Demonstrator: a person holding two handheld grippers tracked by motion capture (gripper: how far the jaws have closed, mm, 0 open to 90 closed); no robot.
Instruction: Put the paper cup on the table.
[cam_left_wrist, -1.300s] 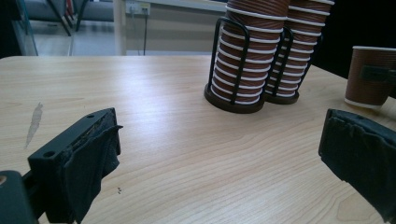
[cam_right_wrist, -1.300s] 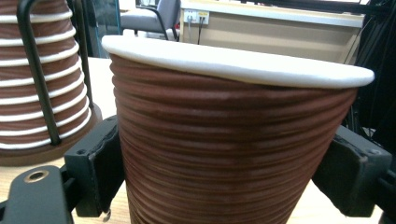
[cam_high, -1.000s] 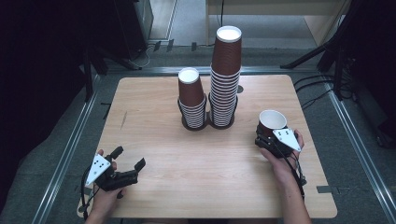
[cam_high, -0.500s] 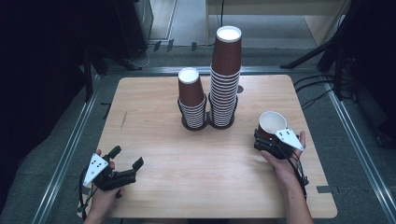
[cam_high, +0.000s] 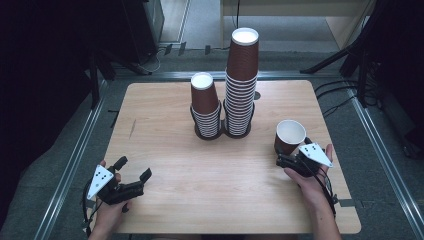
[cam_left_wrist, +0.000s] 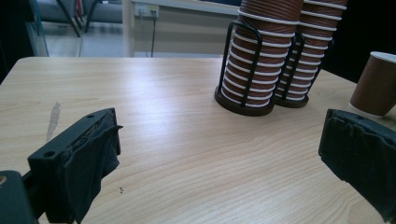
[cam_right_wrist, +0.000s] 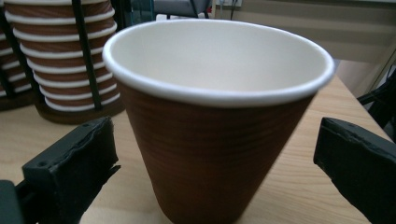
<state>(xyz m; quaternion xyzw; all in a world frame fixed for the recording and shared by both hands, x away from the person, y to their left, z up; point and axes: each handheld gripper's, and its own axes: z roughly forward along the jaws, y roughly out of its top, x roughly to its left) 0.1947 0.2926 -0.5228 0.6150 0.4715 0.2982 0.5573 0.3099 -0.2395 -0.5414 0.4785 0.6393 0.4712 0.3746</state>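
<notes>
The paper cup (cam_high: 290, 136) stands upright at the right of the high view, between my right gripper (cam_high: 288, 161)'s jaws, which have just been opening and now stand wide without touching it; light and thin-walled, I judge it crushes easily, so I'd grip gently at mid-wall. My left gripper (cam_high: 134, 176) gapes empty at lower left. Farther up the pale wooden table (cam_high: 165, 145), two cup stacks (cam_high: 225, 95) sit in a wire holder (cam_high: 222, 131) before a dim room.

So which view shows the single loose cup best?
The right gripper view: the cup stands upright, close up between that gripper's open jaws, pads clear of its wall. The high view shows it small, near the table's right edge. The left gripper view catches part of it at the frame's edge.
</notes>
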